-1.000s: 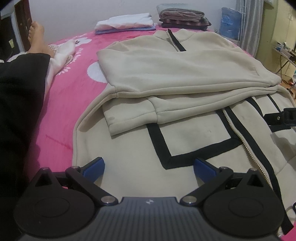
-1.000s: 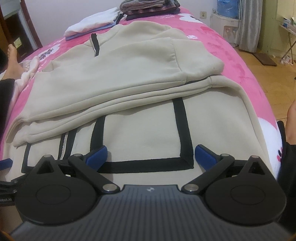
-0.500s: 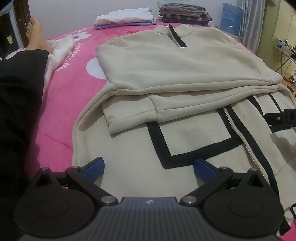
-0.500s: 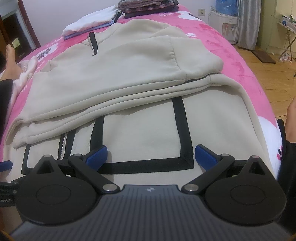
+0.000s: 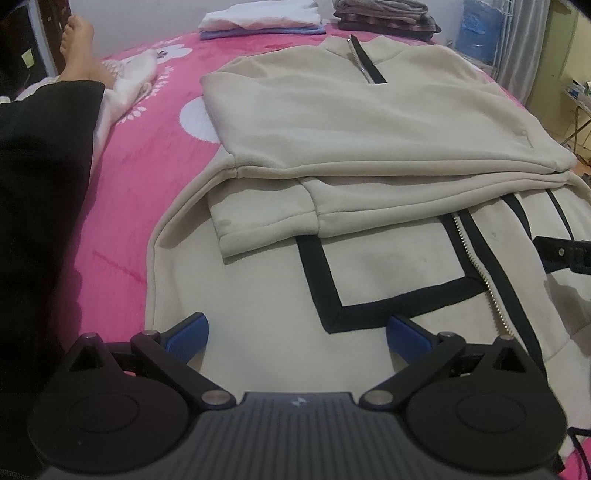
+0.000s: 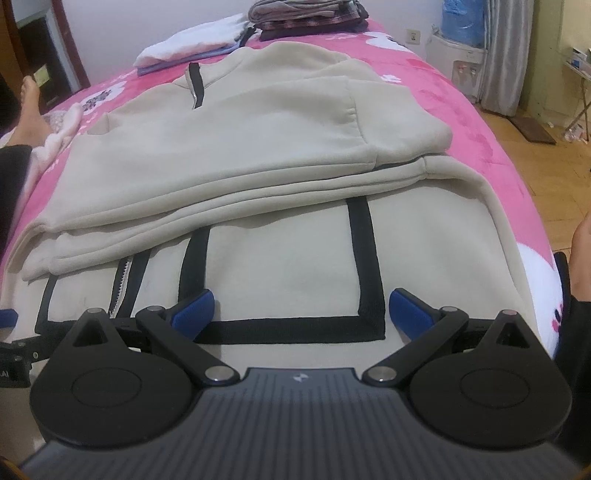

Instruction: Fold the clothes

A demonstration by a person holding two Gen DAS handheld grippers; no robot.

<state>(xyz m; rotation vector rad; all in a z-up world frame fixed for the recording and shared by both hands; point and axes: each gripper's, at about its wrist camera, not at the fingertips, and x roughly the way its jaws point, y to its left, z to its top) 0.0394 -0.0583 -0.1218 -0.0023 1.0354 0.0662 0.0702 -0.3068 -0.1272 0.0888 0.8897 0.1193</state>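
A cream zip-up jacket (image 5: 362, 136) with black stripes lies flat on a pink bed (image 5: 155, 155), its sleeves folded across the chest. My left gripper (image 5: 297, 330) hovers open over the jacket's lower left hem, nothing between its blue pads. In the right wrist view the same jacket (image 6: 258, 147) fills the frame, and my right gripper (image 6: 301, 308) stands open above the lower right hem by the black stripe corner. Part of the right gripper shows at the left wrist view's right edge (image 5: 565, 254).
Folded clothes are stacked at the bed's far end: a white and blue pile (image 5: 258, 18) and a brown pile (image 5: 384, 14). A person's leg and bare foot (image 5: 79, 48) lie on the bed at left. The bed edge drops to a wooden floor (image 6: 546, 155) on the right.
Both grippers have tipped slightly downward and nearer the jacket's hem, so the jacket sits a little higher in each view. Jaws stay open; the jacket has not moved.
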